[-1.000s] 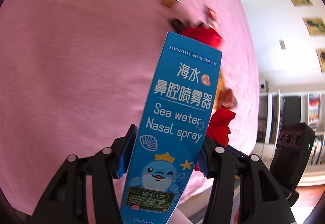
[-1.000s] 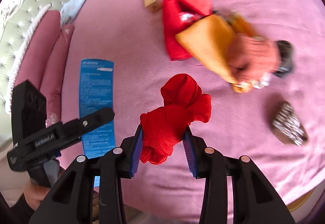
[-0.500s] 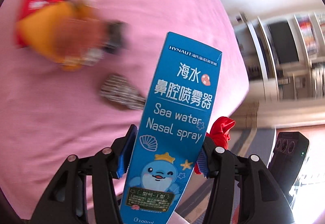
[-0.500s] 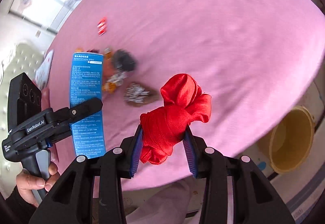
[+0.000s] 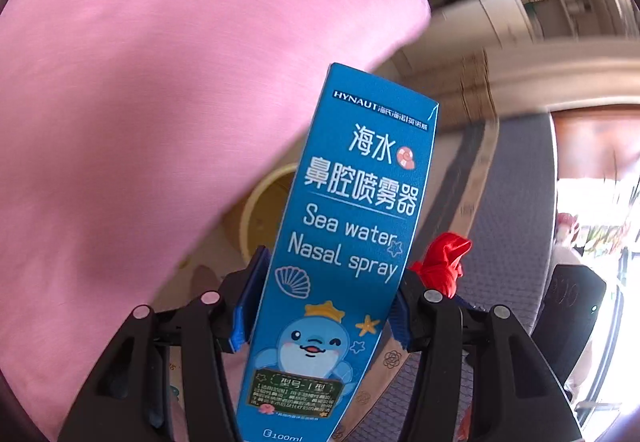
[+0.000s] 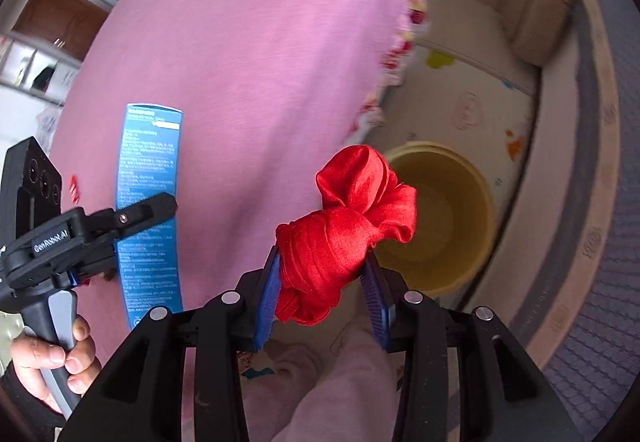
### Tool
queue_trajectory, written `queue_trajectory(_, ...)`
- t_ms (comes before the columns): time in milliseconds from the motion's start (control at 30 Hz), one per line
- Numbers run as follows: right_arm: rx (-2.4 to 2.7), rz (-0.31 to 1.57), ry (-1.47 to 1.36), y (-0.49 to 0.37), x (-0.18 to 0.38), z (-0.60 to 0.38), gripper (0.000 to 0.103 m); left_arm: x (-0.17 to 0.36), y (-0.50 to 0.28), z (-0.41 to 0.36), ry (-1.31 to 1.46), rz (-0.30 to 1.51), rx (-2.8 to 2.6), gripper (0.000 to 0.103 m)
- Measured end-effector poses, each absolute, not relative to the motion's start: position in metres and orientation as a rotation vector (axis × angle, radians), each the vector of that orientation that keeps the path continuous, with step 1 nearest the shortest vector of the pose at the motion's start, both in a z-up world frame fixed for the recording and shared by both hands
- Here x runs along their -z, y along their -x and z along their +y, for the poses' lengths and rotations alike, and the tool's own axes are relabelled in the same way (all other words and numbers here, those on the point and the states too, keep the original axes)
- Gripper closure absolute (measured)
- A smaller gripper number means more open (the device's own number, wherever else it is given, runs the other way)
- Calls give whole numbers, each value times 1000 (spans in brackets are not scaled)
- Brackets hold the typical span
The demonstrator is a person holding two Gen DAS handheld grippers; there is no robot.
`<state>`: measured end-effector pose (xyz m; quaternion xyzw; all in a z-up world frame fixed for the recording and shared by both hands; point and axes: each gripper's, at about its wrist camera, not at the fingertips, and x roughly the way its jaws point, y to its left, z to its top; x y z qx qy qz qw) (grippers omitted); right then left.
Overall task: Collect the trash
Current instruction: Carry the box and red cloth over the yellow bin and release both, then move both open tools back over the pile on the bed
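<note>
Showing only rightward: yellow bin (image 6: 440,217) interior

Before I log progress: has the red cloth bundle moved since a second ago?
Yes. Held in the right claw, the red cloth bundle went from over the pink bedspread to the yellow bin.

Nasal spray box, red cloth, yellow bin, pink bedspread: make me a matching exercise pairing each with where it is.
Things:
1. nasal spray box
2. red cloth
3. yellow bin
4. pink bedspread

Places:
A. on the floor beside the bed
B. clamped in the left gripper
C. spread over the bed
D. clamped in the right gripper

Pairs: 1-B, 2-D, 3-A, 4-C
</note>
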<state>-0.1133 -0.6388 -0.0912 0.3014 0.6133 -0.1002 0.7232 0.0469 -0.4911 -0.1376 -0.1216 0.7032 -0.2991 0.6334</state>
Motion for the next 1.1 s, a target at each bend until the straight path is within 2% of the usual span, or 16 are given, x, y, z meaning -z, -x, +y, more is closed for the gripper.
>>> queue_trajectory(233, 315, 1357, -771, 152, 116, -689, 65, 169, -29, -582, 126, 1671, 787, 50)
queue_trajectory(367, 336, 1353, -808, 163, 124, -707, 64, 185, -20, -608, 60, 1703, 814, 50)
queue_trajectory(433, 351, 1347, -816, 168, 127, -713, 53, 190, -17, -614, 49, 1714, 830, 49)
queue_trajectory(467, 375, 1341, -812, 169, 130, -716, 47, 191, -16, -616, 38, 1717, 832, 45)
queue_trajectory(500, 411, 1330, -807, 171, 131, -720, 40, 190, -13, -621, 29, 1719, 836, 29)
queue_trajectory(533, 434, 1321, -804, 173, 130, -722, 39, 191, -12, -625, 11, 1717, 831, 16)
queue_trajectory(767, 476, 1317, -857, 193, 135, -736, 40, 195, -12, -643, -65, 1724, 824, 16)
queue_trajectory(1100, 428, 1323, -831, 181, 127, -724, 43, 181, -18, -624, -52, 1685, 825, 16)
